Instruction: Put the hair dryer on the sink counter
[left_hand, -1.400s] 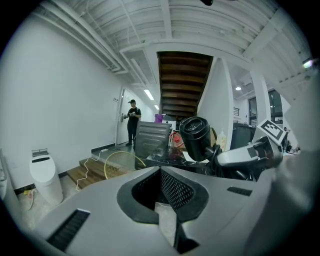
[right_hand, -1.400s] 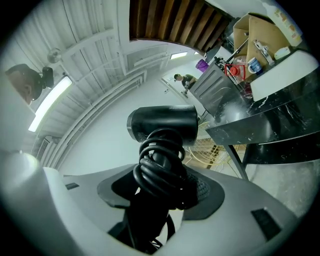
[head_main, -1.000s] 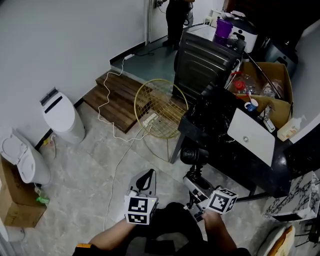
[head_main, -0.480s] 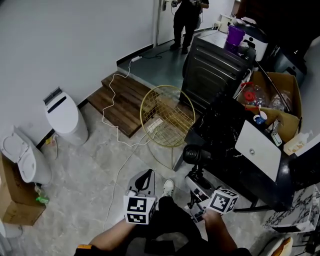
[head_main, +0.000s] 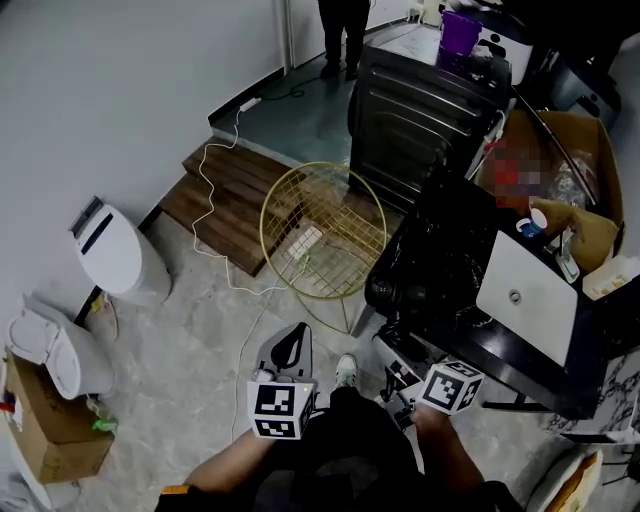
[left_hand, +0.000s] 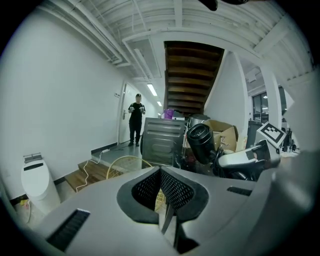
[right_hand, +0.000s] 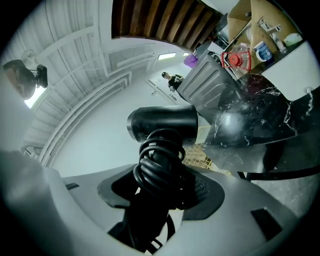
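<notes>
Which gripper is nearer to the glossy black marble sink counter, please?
Right. The right gripper, holding the black hair dryer, sits by the near edge of the black marble sink counter; the left gripper, shut, is farther left over the floor.

Two grippers are counted: the left gripper (head_main: 289, 352) and the right gripper (head_main: 398, 362). One hair dryer (right_hand: 162, 122) is seen. Two cardboard boxes are found, a far right box (head_main: 565, 140) and a near left box (head_main: 50, 445). Two toilets are counted at the left, a farther toilet (head_main: 110, 255) and a nearer toilet (head_main: 50, 350). One wire basket (head_main: 320, 235), one purple cup (head_main: 460, 27) and one person (head_main: 343, 30) are seen.
</notes>
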